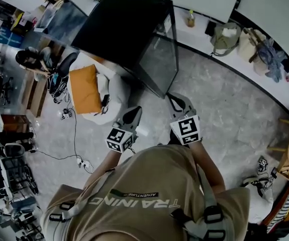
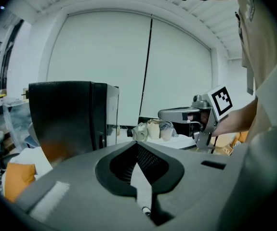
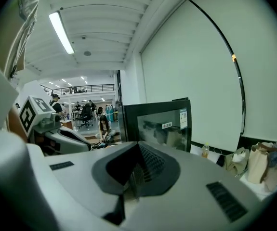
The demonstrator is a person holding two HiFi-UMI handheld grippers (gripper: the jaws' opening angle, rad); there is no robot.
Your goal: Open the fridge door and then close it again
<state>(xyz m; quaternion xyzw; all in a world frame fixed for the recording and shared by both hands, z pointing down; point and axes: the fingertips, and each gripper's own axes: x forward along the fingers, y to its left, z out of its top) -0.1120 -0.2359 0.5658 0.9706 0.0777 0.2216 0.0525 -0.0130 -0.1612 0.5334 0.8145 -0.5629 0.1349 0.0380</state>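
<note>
Now, the left hand-held gripper [image 2: 138, 150]: clenched, its two jaws pressed together with nothing between them; it hangs in the air, apart from the fridge.
Right hand-held gripper [image 3: 138, 148]: also clenched and empty, jaws meeting along one line; it touches nothing.
Pale marble-pattern floor [image 1: 224, 114]: bare between the person and the fridge.
Tall black box-shaped fridge with a glass door [image 1: 129, 29]: it stands on the floor straight ahead of both grippers, its long axis upright.
Glass door [image 1: 162, 59]: it seems shut, flat against the body, and faces toward the person's right side.
Key relation: the right gripper is the nearer one, close before the lower front corner of the door; the left one points more at the dark side wall. I judge the opening is not yet begun.
Handle and hinge side: I cannot tell.
Farther: a white ledge [image 1: 204, 39] along the wall carries a small yellow bottle [image 1: 190, 18] and cloth bags [image 1: 224, 38].
</note>
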